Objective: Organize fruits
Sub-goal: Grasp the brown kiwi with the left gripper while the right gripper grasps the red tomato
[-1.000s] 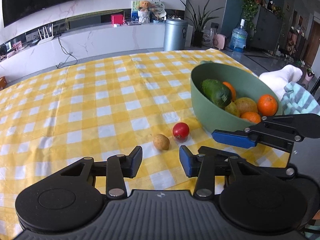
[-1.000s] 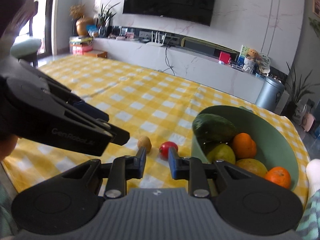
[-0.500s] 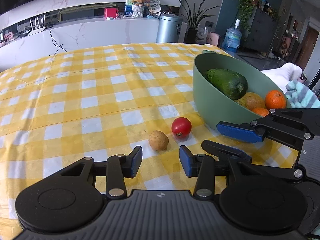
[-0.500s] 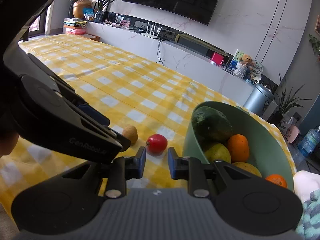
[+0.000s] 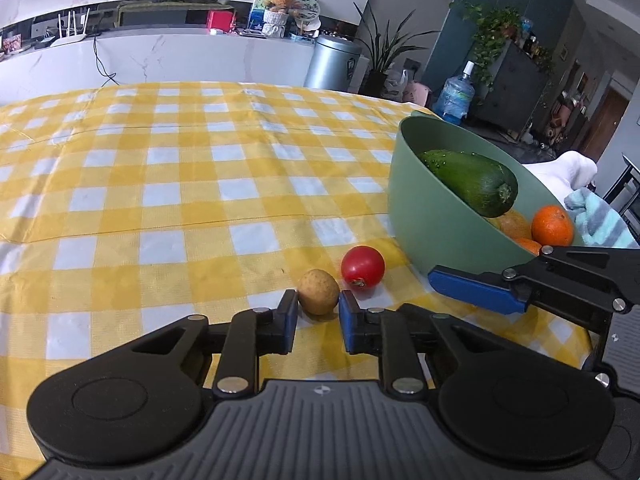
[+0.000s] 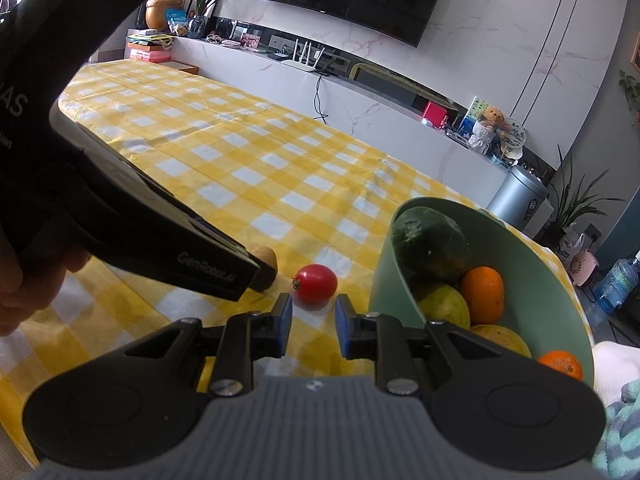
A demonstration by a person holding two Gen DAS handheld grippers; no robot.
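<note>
Sideways "GenRobot.AI" on left gripper [image 5: 318, 306], fingers narrow round potato [image 5: 318, 291]; right gripper [image 6: 313, 309] fingers apart nr tomato [image 6: 315, 283].

potato [image 5: 318, 291] left of tomato [image 5: 362, 267], bowl [image 5: 432, 216] right

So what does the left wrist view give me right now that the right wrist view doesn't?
Only the left wrist view shows the small brown potato-like fruit whole, sitting between the open left gripper fingertips, no contact visible yet. Only the right wrist view shows the open right gripper lined up just short of the round red tomato, plus a yellow-green fruit deep in the bowl; there the left gripper's body hides most of the brown fruit. Both show the tomato on the yellow checked tablecloth and the green bowl holding a dark green avocado and oranges.
</note>
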